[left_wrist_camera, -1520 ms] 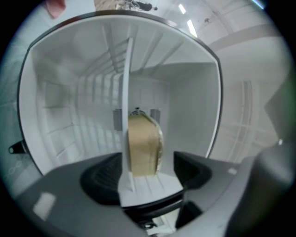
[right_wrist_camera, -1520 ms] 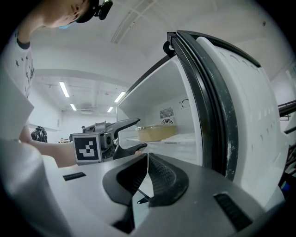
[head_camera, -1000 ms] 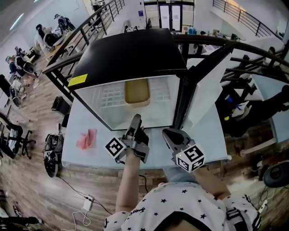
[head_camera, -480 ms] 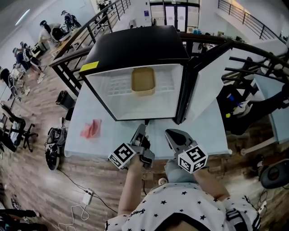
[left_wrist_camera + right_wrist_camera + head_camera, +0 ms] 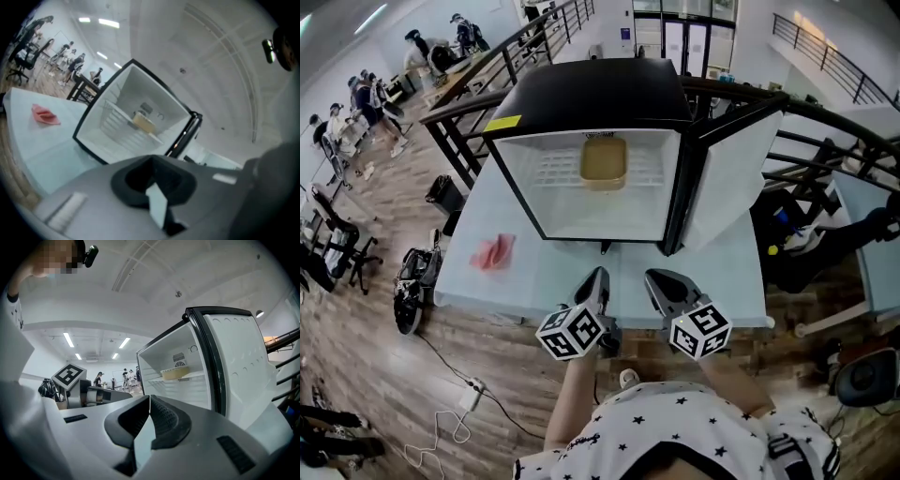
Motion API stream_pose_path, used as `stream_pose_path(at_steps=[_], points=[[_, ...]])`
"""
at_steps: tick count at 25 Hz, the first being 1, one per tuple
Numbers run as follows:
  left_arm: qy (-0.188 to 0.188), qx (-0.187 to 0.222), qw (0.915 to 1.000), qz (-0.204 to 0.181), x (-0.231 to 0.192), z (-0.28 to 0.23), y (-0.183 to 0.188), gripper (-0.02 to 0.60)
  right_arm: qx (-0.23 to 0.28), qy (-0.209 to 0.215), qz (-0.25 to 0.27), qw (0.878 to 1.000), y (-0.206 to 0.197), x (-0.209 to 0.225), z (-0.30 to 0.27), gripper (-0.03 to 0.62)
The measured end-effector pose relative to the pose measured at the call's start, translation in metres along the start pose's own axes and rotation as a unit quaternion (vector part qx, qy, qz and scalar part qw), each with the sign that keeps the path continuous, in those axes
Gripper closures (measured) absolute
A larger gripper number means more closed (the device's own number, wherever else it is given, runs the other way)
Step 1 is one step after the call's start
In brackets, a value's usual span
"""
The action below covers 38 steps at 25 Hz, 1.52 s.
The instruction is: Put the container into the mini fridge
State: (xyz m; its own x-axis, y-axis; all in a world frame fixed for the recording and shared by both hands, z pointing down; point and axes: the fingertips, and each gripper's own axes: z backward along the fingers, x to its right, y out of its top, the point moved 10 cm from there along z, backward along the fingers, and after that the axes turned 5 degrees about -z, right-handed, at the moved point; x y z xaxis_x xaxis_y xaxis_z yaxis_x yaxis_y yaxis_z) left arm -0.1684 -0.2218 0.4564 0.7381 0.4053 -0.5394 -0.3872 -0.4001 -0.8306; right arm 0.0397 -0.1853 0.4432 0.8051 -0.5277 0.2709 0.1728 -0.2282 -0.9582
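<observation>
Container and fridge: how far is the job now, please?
Done: the container sits on the shelf inside the fridge. In hand: nothing; the left gripper and right gripper are over the table's front edge, jaws together and empty. Left: perhaps only closing the open door.

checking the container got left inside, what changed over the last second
The left gripper drew back from the mini fridge toward the person and its jaws closed empty. The container stayed on the shelf, the door open, the right gripper shut.
</observation>
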Motion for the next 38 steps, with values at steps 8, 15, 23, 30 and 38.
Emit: stream_pose_path(at_steps=[8, 15, 23, 30, 38], points=[[0.035, -0.011, 0.9990, -0.025, 0.047, 0.044, -0.043, 0.577, -0.016, 0.034, 0.010, 0.999, -0.002, -0.009, 0.060, 0.572], [0.069, -0.019, 0.9966, -0.041, 0.088, 0.085, -0.088, 0.577, -0.031, 0.057, 0.009, 0.998, -0.016, -0.019, 0.117, 0.572], [0.086, -0.018, 0.9952, -0.042, 0.121, 0.137, -0.128, 0.577, -0.047, 0.080, 0.007, 0.996, -0.037, -0.042, 0.173, 0.572], [0.092, -0.019, 0.9947, -0.042, 0.136, 0.169, -0.150, 0.577, -0.046, 0.090, 0.015, 0.995, -0.047, -0.058, 0.205, 0.572], [0.084, -0.020, 0.9953, -0.043, 0.146, 0.178, -0.160, 0.577, -0.036, 0.073, 0.034, 0.996, -0.051, -0.064, 0.222, 0.574]])
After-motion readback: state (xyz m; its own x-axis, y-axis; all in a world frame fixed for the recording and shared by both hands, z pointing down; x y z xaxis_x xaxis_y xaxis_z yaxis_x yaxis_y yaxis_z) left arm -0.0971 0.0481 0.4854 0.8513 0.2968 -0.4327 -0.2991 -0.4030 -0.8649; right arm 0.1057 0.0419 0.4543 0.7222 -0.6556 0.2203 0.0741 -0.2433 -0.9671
